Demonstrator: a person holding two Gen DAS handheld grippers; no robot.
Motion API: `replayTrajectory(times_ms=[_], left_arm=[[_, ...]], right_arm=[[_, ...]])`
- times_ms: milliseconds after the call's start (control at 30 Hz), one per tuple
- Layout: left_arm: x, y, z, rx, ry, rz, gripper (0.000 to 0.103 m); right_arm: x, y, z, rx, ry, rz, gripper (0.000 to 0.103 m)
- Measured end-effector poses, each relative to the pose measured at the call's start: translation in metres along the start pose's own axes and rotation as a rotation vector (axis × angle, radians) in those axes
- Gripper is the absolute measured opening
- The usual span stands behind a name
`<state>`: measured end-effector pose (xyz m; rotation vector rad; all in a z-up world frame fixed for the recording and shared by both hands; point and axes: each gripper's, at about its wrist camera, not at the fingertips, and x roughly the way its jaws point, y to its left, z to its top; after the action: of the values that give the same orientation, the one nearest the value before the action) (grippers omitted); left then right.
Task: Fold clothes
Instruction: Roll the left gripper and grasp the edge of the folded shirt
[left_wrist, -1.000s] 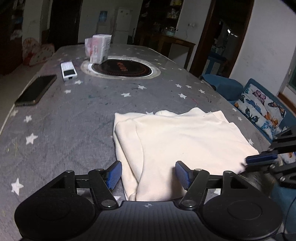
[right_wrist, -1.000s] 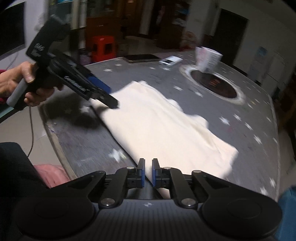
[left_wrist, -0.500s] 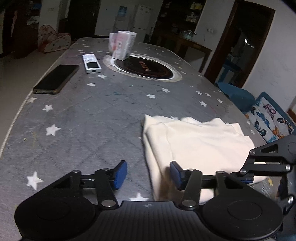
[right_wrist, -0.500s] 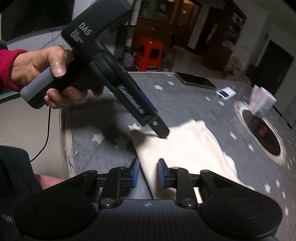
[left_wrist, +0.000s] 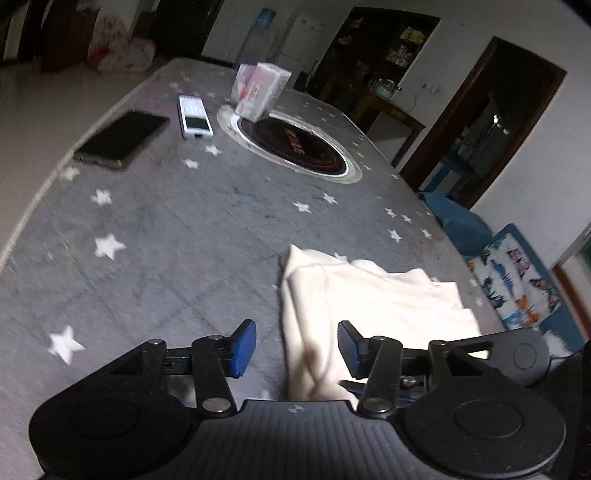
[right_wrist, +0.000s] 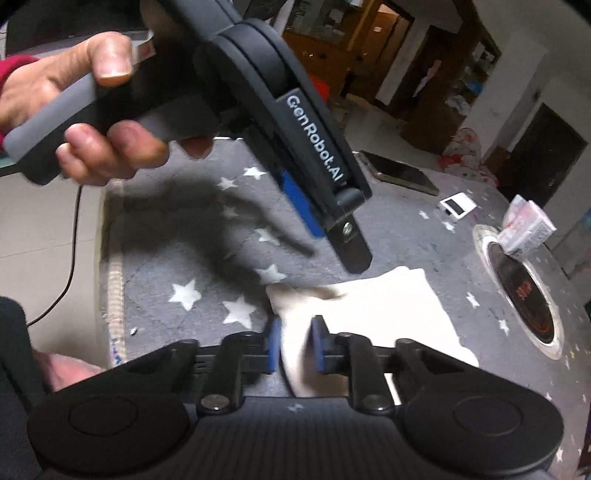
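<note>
Both grippers, left (left_wrist: 297, 345) and right (right_wrist: 297, 345), are hovering with jaws apart astride the near corner of the folded cream garment (left_wrist: 373, 299) lying on the table (left_wrist: 177, 229), seemingly lining up a grasp for another fold.

left claw (left_wrist: 297, 345) spread wide, right claw (right_wrist: 297, 345) parted

— What's around me?

— A dim room with white walls (left_wrist: 524, 122) and a dark wooden doorway (left_wrist: 491, 125) on my right. A pale tiled floor (right_wrist: 48, 229) runs beside the grey star-patterned table (left_wrist: 166, 229).

— Any furniture?

— I see a wooden side table (left_wrist: 388, 110), a white fridge (left_wrist: 299, 40) far back, and a blue butterfly-print seat (left_wrist: 517, 280). A red stool (right_wrist: 317, 86) stands off in the distance.
</note>
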<state>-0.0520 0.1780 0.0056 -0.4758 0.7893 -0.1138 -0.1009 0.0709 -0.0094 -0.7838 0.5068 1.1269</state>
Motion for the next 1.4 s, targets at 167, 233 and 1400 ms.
replayTrajectory(times_ms=[167, 233, 1400], left_arm=[[0.009, 0.0, 0.004, -0.113, 0.015, -0.039, 0.069], [0.014, 0.001, 0.006, -0.163, 0.022, -0.058, 0.071], [0.062, -0.018, 0.01, -0.19, 0.085, -0.042, 0.02]], right_arm=[[-0.015, -0.019, 0.001, 0.134, -0.047, 0.023, 0.011], [-0.021, -0.028, 0.001, 0.184, -0.069, 0.029, 0.011], [-0.09, -0.136, -0.131, 0.771, -0.011, -0.284, 0.025]])
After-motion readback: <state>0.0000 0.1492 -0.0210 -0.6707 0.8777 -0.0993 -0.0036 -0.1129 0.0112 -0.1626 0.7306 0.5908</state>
